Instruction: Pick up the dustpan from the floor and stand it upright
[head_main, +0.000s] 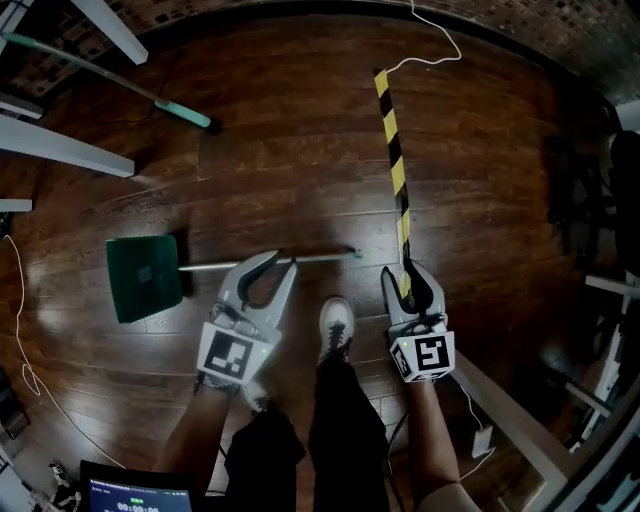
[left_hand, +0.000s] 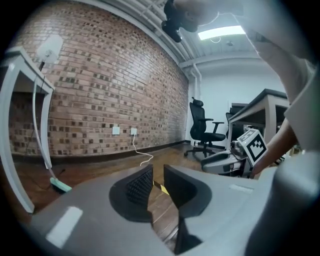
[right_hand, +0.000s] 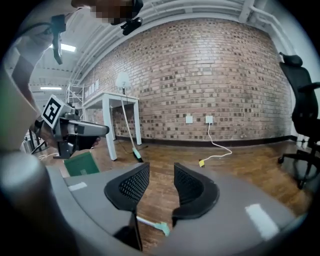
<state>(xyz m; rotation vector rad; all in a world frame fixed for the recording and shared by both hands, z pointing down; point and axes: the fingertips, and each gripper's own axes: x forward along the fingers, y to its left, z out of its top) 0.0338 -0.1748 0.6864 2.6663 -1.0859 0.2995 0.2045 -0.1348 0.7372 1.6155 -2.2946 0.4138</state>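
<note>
2 empty grippers, left gripper (head_main: 283, 262) barely parted, right gripper (head_main: 410, 272) wider, hover near the flat-lying dustpan (head_main: 145, 277) mid-frame, we judge for grasping its handle.

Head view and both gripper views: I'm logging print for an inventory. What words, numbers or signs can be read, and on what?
"00:00:00", roughly: dark screen at the bottom edge, digits small and partly cut off.
Flat green plastic dustpan: small centre mark, too small to read.
White marker cubes: black square patterns, no letters.
Nothing readable in either gripper view.
</note>
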